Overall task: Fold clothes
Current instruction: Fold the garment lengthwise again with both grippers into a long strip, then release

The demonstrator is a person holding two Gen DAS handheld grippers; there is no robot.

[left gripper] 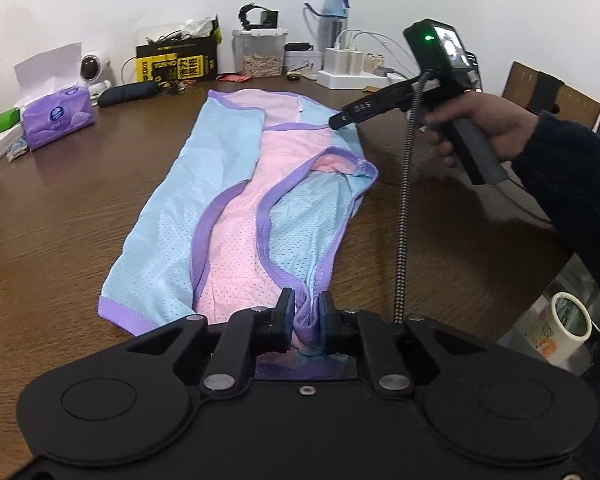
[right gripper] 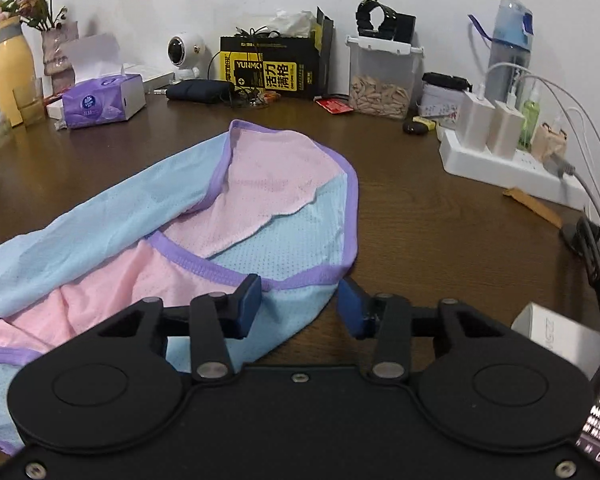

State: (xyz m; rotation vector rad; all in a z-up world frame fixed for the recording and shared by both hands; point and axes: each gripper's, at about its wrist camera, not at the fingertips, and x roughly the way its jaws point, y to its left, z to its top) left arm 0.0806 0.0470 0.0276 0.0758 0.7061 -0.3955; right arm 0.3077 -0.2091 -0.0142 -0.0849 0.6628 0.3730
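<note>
A light-blue and pink mesh garment (left gripper: pixel 236 208) with purple trim lies lengthwise on the brown wooden table (left gripper: pixel 60 232). Both blue sides are folded in over the pink middle. My left gripper (left gripper: pixel 306 314) is shut on the garment's bunched purple hem at the near end. My right gripper (right gripper: pixel 300 304) is open, its jaws standing either side of the garment's (right gripper: pixel 284 236) near right edge, holding nothing. In the left wrist view the right gripper (left gripper: pixel 342 118) hovers at the garment's far right corner, held by a hand.
Along the wall stand a purple tissue pack (left gripper: pixel 56 116), a white camera (right gripper: pixel 182 54), a black-and-yellow box (right gripper: pixel 272 68), a clear container of wood chips (right gripper: pixel 382 80), a blue bottle (right gripper: pixel 512 36) and a white power strip (right gripper: pixel 508 176) with chargers. A cup (left gripper: pixel 568 324) sits below the table's right edge.
</note>
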